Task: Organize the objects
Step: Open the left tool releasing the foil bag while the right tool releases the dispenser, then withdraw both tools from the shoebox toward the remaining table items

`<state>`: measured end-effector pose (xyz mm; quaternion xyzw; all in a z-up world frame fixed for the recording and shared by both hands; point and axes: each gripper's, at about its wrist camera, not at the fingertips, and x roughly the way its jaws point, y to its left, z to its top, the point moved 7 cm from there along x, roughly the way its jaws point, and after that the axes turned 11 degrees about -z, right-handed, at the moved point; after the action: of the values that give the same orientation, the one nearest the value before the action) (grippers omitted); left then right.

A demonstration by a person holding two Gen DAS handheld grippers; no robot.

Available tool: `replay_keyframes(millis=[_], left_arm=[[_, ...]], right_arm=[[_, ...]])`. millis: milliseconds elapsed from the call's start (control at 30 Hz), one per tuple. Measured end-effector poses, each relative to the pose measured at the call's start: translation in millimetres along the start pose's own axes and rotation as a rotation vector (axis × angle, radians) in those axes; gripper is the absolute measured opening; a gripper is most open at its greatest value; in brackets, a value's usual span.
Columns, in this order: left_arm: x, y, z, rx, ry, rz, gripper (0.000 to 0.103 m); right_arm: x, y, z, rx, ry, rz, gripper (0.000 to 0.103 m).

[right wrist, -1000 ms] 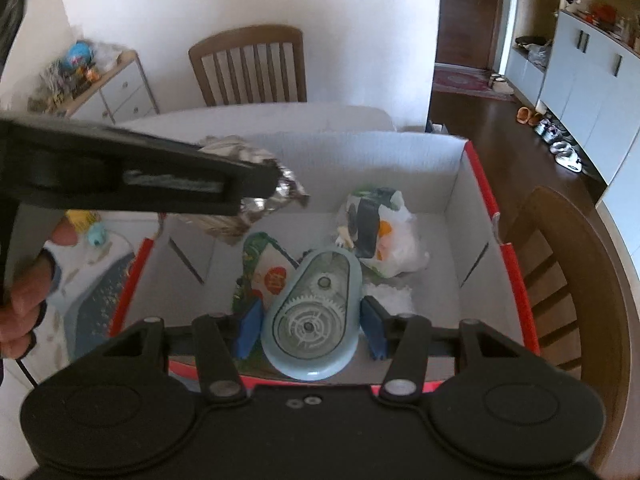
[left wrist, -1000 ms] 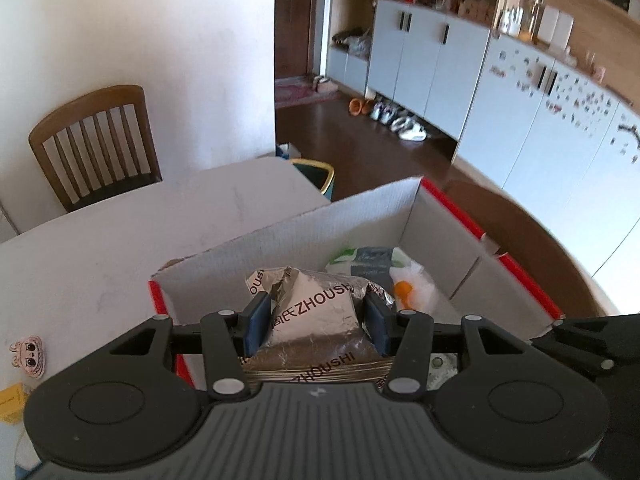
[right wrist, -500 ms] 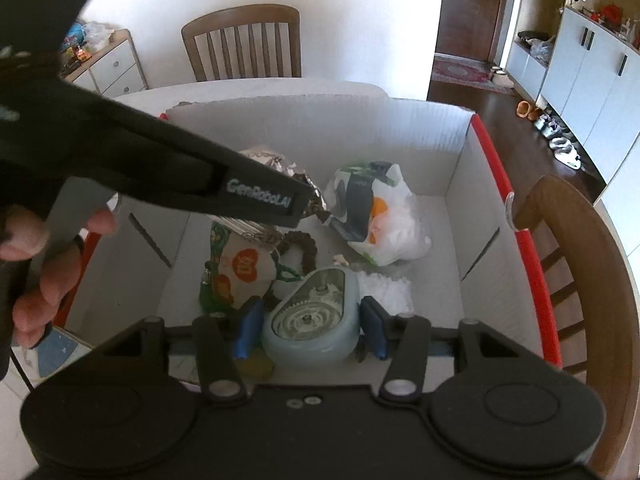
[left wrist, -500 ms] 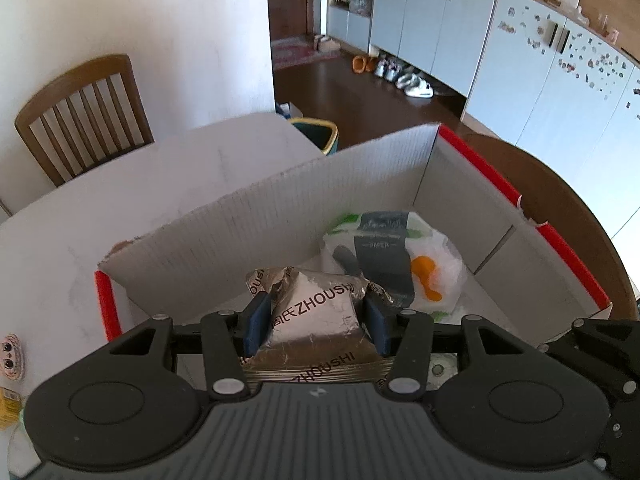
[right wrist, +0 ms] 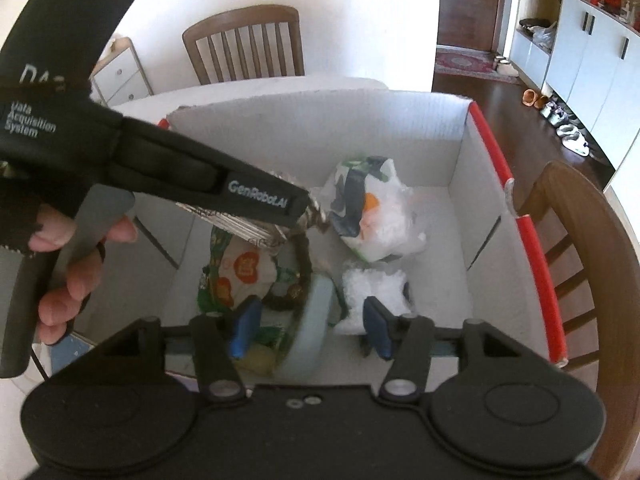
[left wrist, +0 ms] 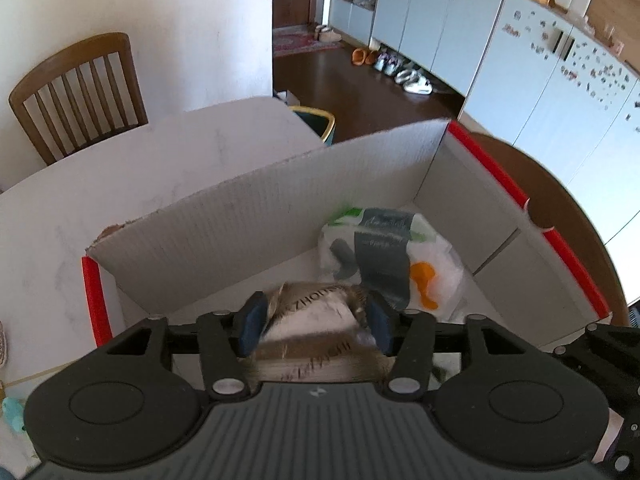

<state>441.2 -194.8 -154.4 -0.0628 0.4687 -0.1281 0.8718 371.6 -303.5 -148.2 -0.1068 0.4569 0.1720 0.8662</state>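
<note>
Now both claws opening: left (left wrist: 314,322) round ZHOUSHI foil pack (left wrist: 312,316), right (right wrist: 310,326) off blue dispenser (right wrist: 310,332)

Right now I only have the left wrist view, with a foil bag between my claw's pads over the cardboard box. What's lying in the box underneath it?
Observer: A green and orange snack pouch lies on the box floor right below the foil bag.
Operator: Anything next to that pouch?
Observer: A brown beaded bracelet lies against its right side.
Operator: And the right claw?
Observer: The right claw is down in the box with its jaws opening. A pale blue dispenser stands on its edge between them, clear of the right pad.
</note>
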Motion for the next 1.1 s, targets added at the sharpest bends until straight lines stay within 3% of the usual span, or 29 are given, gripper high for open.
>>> replay_keyframes(millis=[67, 667, 967, 1100], left_arm=[[-5.2, -1.9, 1.7, -0.001, -0.019, -0.007, 0.063], [-81.1, -19.7, -10.7, 0.046, -0.155, -0.061, 0.064], [-132.1, -2.4, -27.0, 0.051, -0.202, -0.073, 0.064], [-152.1, 11.2, -37.7, 0.052, -0.220, -0.069, 0.069]], right_arm=[[-3.4, -3.1, -0.2, 0.014, -0.004, 0.002, 0.061], [-48.8, -5.6, 7.0, 0.044, -0.086, -0.006, 0.063], [-73.0, 19.9, 10.2, 0.067, -0.127, -0.008, 0.073], [-79.8, 35.2, 11.0, 0.072, -0.144, -0.019, 0.078]])
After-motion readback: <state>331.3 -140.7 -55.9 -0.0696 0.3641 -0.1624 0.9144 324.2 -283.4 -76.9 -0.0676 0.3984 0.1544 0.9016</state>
